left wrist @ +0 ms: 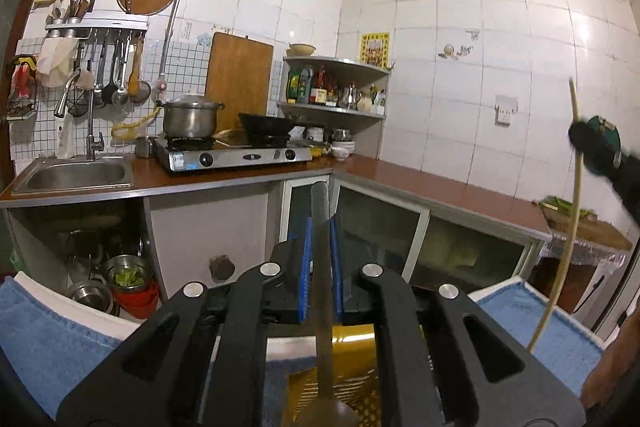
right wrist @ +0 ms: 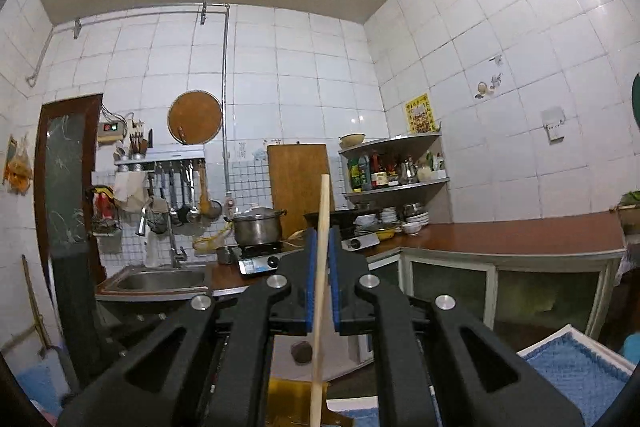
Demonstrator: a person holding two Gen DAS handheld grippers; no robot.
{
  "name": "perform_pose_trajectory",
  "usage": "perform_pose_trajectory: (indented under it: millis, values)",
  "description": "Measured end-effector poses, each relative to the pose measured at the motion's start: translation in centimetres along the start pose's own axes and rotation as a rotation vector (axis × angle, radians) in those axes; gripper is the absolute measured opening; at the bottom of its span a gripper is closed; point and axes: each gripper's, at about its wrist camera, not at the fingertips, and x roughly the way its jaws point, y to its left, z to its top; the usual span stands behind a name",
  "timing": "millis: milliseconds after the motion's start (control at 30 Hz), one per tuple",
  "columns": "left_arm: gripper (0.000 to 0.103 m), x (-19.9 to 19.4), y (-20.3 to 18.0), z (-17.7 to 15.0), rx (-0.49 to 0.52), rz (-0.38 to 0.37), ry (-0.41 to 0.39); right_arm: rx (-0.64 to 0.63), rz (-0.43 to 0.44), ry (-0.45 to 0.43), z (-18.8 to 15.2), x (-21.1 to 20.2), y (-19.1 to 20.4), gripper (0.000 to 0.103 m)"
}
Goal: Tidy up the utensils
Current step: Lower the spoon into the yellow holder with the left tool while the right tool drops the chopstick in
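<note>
My left gripper (left wrist: 320, 227) is shut on a long metal spoon (left wrist: 322, 291) with a grey handle; it stands upright between the blue pads, its bowl low at the frame bottom. My right gripper (right wrist: 322, 243) is shut on a pale wooden chopstick (right wrist: 320, 291), also upright. In the left wrist view the right gripper (left wrist: 596, 143) shows at the right edge with the chopstick (left wrist: 568, 231) hanging below it. A yellow slotted holder (left wrist: 352, 367) sits under both grippers on a blue towel (left wrist: 44, 339); it also shows in the right wrist view (right wrist: 288, 399).
A kitchen counter (left wrist: 400, 179) runs ahead with a sink (left wrist: 76, 175), a gas stove (left wrist: 236, 155) carrying a pot and a wok, and a corner shelf (left wrist: 336, 83) of bottles. Ladles hang on a wall rack (left wrist: 112, 67). Bowls sit under the counter.
</note>
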Motion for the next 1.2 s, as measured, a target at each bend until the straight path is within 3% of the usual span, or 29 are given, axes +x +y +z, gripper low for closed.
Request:
perform_pose_trajectory:
  millis: [300, 467, 767, 1100, 1167, 1200]
  values:
    - [0.008, 0.2, 0.0, -1.1, 0.021, 0.011, 0.02, -0.054, 0.007, -0.037, 0.4, -0.2, 1.0, 0.006]
    - [0.008, -0.4, -0.1, -2.2, 0.061, 0.019, 0.053, 0.008, 0.004, 0.076, -2.6, 0.9, -0.9, 0.006]
    - [0.008, -0.8, 0.3, -4.4, 0.071, 0.048, 0.118, 0.009, -0.015, 0.274, -8.4, 2.3, -3.0, 0.006]
    - [0.008, -2.3, 1.3, -5.2, 0.048, 0.079, 0.185, 0.009, -0.017, 0.37, -9.8, 1.4, -3.2, 0.008]
    - [0.012, -3.3, 1.5, -5.0, 0.041, 0.077, 0.194, 0.025, -0.011, 0.399, -9.4, 1.0, -3.4, 0.011]
    - [0.016, -3.7, 1.5, -4.9, 0.041, 0.08, 0.197, 0.028, -0.014, 0.408, -9.2, 0.7, -3.4, 0.028]
